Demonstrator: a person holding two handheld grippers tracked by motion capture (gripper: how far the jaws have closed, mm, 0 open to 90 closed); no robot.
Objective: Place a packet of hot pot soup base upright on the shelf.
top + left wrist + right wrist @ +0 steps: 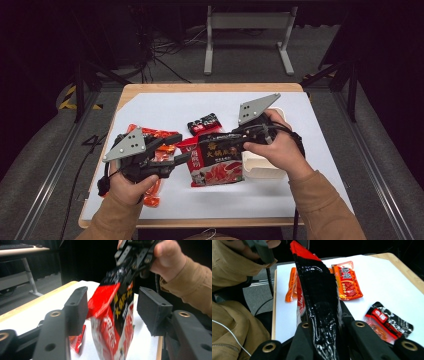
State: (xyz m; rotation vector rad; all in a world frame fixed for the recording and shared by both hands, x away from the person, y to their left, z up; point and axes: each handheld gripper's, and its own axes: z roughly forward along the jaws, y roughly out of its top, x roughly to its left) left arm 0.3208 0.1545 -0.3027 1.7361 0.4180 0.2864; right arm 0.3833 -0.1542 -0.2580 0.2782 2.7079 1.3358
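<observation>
A red and black instant-noodle bag (215, 160) hangs just above the white sheet at the table's middle. My right gripper (239, 142) is shut on its right end, and in the right gripper view the glossy black bag (319, 297) is pinched between the jaws (325, 327). My left gripper (176, 149) is at the bag's left end. In the left gripper view its jaws (112, 306) stand open on either side of the bag (115, 322), with gaps showing at the pads. The bag's red top corner looks torn into a flap (103, 298).
Orange-red sauce sachets (152, 136) lie left of the bag under my left gripper. A black and red sachet (204, 123) lies behind the bag. A white paper bowl (262, 167) sits under my right hand. An orange stick-shaped packet (291, 285) lies near the front-left edge.
</observation>
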